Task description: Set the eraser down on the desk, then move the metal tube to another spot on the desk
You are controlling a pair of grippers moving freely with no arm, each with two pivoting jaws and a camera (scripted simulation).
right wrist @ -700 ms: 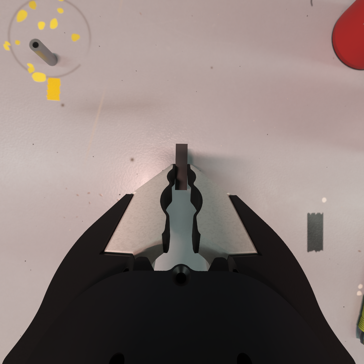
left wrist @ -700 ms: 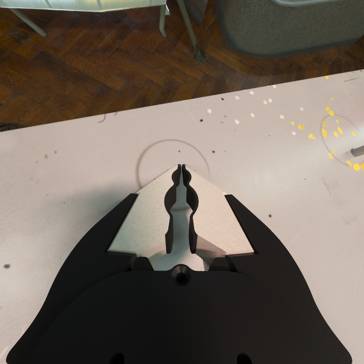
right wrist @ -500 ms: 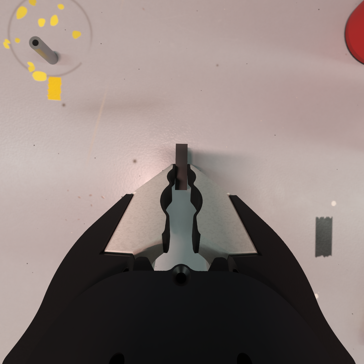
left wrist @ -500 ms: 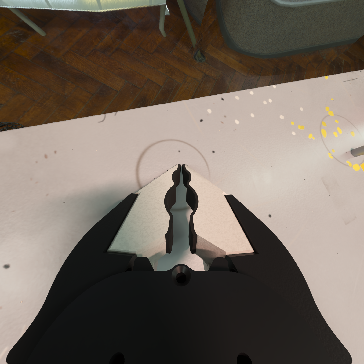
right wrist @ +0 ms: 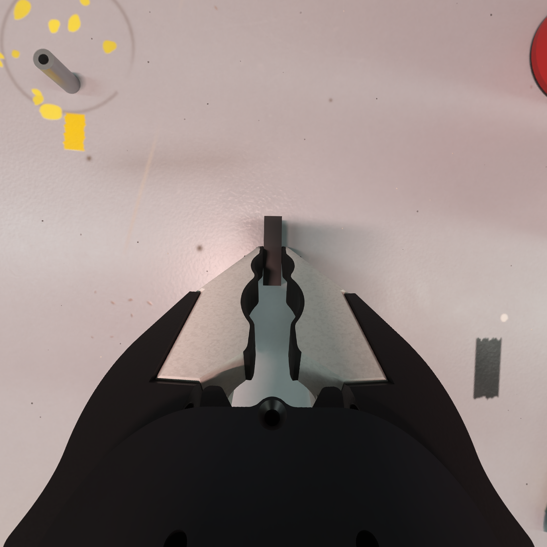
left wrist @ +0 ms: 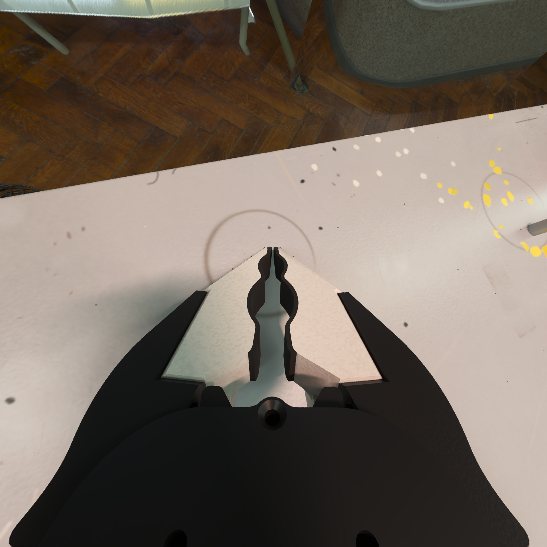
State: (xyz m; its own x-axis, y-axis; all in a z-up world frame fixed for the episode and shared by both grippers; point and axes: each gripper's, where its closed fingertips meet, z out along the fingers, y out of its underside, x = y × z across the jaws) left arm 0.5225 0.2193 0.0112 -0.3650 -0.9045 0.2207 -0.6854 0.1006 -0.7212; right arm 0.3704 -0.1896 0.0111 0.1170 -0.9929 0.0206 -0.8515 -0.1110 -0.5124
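Note:
My right gripper (right wrist: 272, 250) is shut on a small dark brown eraser (right wrist: 272, 236), held upright with its end sticking out past the fingertips, close above the pale desk (right wrist: 355, 148). The grey metal tube (right wrist: 56, 71) stands inside a faint ring mark at the far left, among yellow paint spots. In the left wrist view only the tube's end (left wrist: 537, 228) shows, at the right edge. My left gripper (left wrist: 272, 248) is shut and empty, hovering over the desk (left wrist: 118, 266) near its far edge.
A red round object (right wrist: 540, 59) is cut off at the right edge. A yellow tape strip (right wrist: 74, 131) and a grey tape strip (right wrist: 487, 368) lie flat on the desk. Beyond the desk edge are a wooden floor (left wrist: 118, 103), chair legs and a grey rug (left wrist: 429, 38).
My right gripper has come lower toward the desk with the eraser still in it; things on the desk have spread outward in its view. The left gripper has not moved.

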